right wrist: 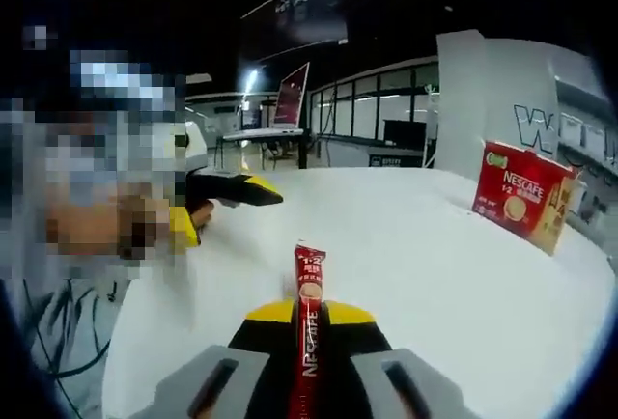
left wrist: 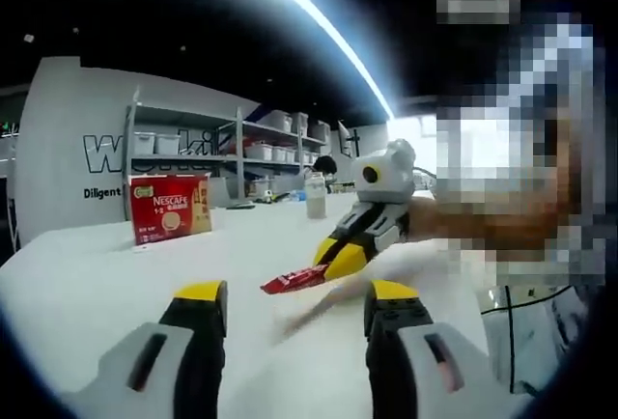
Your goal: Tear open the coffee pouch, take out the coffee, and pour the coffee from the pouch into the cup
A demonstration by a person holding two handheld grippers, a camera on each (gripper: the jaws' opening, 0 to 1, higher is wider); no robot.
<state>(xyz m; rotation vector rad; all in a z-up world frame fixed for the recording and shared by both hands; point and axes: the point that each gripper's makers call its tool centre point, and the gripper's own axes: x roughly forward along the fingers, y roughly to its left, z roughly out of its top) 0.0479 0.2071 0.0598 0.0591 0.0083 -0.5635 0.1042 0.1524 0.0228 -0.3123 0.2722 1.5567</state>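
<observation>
one red coffee pouch [right wrist: 308, 327], a slim nescafé stick, is what we log first: in the right gripper view it stands lengthwise between the yellow-tipped jaws of the right gripper [right wrist: 308, 318], which are closed tight on it, with its free end pointing toward 12 o'clock above the white table [right wrist: 415, 245]. in the left gripper view we see the same pouch [left wrist: 294, 281] as a red strip jutting toward 9 o'clock from the tips of the right gripper [left wrist: 338, 260], which comes in from 3 o'clock and holds the stick just above the table [left wrist: 97, 284].

left gripper [left wrist: 294, 308]: we note its two black jaws with yellow tips rising from 6 o'clock, set well apart with nothing between them. in the right gripper view it [right wrist: 253, 190] shows at 10 o'clock, pointing toward 3 o'clock; from that angle we cannot tell its opening.

further items: a red nescafé box [left wrist: 170, 207] stands upright on the table at 9 o'clock in the left gripper view, well apart from the pouch, and at 2 o'clock [right wrist: 522, 195] in the right gripper view. a pale bottle [left wrist: 316, 195] stands near the table's far edge at 12 o'clock. behind it we list metal shelving [left wrist: 241, 144] with white bins against a white wall with dark lettering.
</observation>
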